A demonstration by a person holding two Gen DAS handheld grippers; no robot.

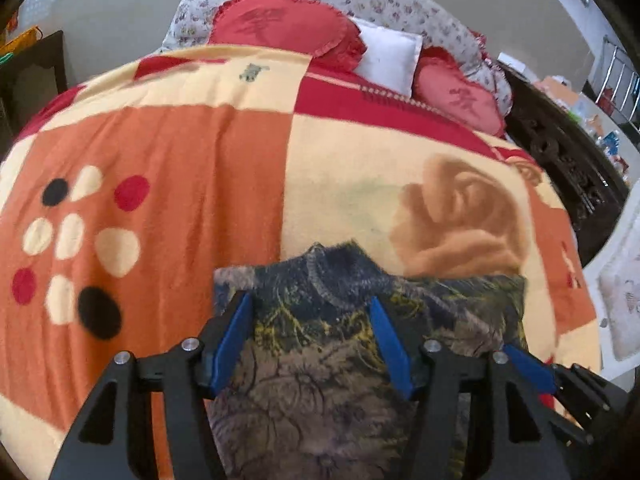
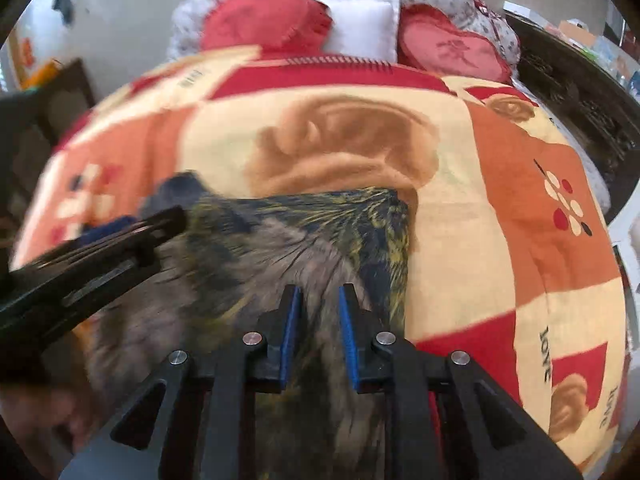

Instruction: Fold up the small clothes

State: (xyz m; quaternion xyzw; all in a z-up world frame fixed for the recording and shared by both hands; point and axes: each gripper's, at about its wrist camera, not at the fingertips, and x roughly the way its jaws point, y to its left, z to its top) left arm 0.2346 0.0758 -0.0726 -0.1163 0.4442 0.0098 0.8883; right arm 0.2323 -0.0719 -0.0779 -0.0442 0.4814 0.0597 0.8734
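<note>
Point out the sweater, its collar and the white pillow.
sweater [image 1: 320, 380]: left wrist view, middle of the patterned front.
collar [image 1: 340, 276]: left wrist view, dark ribbed neck band at the far edge.
white pillow [image 2: 360, 24]: right wrist view, centre of its face.

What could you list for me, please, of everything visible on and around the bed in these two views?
Dark patterned knit garment with blue collar: one, navy, yellow and grey, lying flat on the blanket's near part.
Fleece blanket with orange, cream and red blocks: one, covering the bed.
Red heart-shaped ruffled cushions: two, at the head of the bed, either side of the white pillow.
White square pillow: one, between the cushions.
Floral-print bedding: white with small flowers, behind the cushions.
Dark carved wooden furniture: one, right of the bed.
Left hand-held gripper: black with blue pads, open over the garment.
Right hand-held gripper: black with blue pads, jaws narrowly apart over the garment; grip unclear.
</note>
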